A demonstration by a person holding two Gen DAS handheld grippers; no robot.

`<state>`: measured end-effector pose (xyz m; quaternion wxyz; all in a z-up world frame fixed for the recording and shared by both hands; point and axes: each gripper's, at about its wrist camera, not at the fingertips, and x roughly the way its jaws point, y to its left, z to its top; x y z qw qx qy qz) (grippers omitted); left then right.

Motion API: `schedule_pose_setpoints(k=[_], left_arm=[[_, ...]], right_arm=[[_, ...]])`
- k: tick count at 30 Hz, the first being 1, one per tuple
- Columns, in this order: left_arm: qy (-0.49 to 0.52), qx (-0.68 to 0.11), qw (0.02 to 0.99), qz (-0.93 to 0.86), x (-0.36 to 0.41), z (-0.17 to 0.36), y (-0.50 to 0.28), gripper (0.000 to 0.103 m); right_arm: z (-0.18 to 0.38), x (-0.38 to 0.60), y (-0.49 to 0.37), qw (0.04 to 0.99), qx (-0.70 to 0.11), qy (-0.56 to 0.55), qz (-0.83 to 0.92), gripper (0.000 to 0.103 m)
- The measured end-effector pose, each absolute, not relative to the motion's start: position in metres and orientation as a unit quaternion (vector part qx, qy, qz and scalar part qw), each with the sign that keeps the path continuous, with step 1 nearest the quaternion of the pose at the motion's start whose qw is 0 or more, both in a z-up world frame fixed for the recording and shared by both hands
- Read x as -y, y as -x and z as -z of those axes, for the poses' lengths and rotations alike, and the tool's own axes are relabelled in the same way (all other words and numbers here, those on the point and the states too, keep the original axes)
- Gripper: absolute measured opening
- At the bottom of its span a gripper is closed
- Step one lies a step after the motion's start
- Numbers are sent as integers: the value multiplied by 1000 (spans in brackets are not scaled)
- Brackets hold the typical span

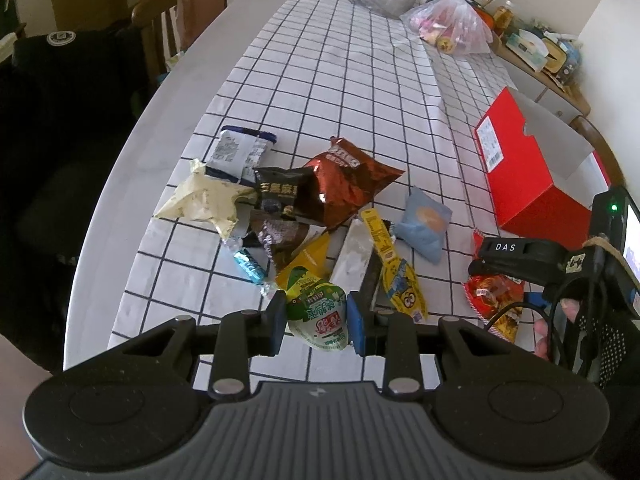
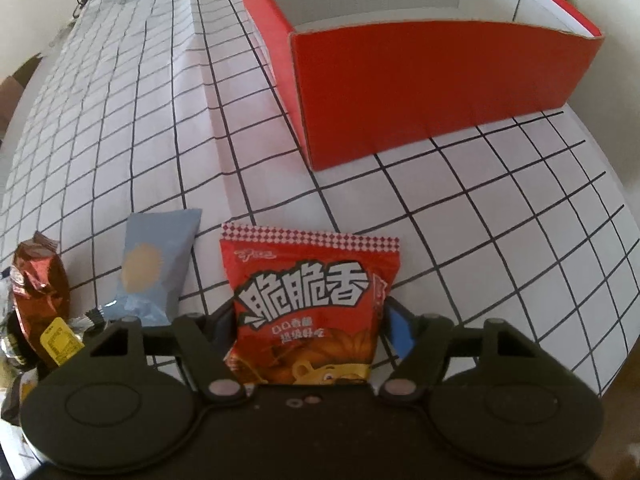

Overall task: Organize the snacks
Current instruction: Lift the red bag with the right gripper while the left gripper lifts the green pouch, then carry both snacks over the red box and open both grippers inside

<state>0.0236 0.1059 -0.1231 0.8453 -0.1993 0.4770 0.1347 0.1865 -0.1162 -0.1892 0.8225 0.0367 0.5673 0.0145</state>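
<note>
Left gripper: I had it pinched on the green pouch, both pads against its sides, above the near edge of the table.
Right gripper: its jaws straddled the red packet; I could not tell whether the pads pressed it yet.
Red packet: lay flat near the table's near edge, just short of the red box, which stood open.
Pile: other snacks, a brown bag and a blue sachet among them, lay heaped mid-table.
Handling: I judged both packs light, soft, air-puffed and slick-filmed, contents crushable.
Hold: I judged a gentle squeeze across the middle width best; the crimped end seams would be the firmer alternative.
</note>
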Motion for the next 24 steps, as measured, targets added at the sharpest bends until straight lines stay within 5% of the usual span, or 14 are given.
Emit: schedule_pose_setpoints(k=[24], left_arm=[[129, -442, 887, -39, 4, 70, -137, 31]], right_arm=[[64, 221, -245, 866, -479, -10, -144, 72]])
